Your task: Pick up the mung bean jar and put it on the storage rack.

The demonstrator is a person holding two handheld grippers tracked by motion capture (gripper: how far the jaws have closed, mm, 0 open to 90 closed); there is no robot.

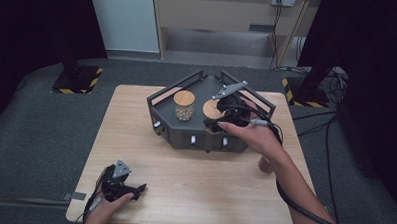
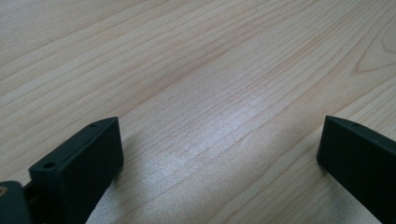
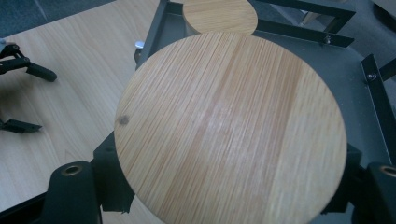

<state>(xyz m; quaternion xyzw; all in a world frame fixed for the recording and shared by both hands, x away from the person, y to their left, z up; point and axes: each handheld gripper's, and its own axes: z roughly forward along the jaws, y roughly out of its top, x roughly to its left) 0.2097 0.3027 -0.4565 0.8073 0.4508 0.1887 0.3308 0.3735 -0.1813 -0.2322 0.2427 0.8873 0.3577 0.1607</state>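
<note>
While jaws clamp jar [image 3: 231,128] near tray rail [image 3: 299,32], left gripper [image 1: 118,183] rests apart.

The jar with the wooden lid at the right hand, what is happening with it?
A person's right claw is shut on a jar with a wooden lid, over the dark grey tray. A second jar stands in the tray beside it. The left claw rests open on the wooden table, holding nothing.

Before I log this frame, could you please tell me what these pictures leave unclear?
- Right gripper view: the round wooden lid hides its jar's body and contents, and the right gripper jaws' contact.
- High view: the hand covers that jar; the dark grey metal tray front knobs are too small.
</note>
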